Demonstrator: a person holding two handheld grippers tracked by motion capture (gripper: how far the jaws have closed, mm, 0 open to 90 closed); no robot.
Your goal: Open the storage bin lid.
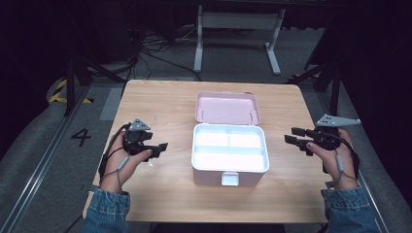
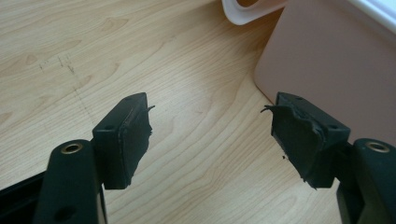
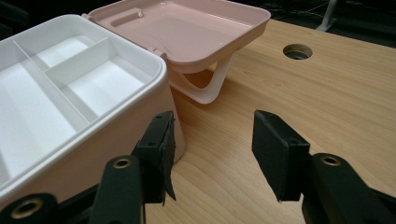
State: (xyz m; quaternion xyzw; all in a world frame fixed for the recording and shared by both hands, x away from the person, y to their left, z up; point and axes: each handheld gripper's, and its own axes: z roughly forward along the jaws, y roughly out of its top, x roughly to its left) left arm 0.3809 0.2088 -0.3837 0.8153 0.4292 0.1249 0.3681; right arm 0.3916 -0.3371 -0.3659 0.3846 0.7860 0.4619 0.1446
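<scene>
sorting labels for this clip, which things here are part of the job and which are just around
Part of the job:
- pink box, open, with its lid folded back and its white tray empty
- left gripper, open
- right gripper, open

Just around:
- table
- white stand on the floor behind
- floor cables

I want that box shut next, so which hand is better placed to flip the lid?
Probably the right gripper: its open jaws face the box, and the open lid lies ahead in its view.
</scene>
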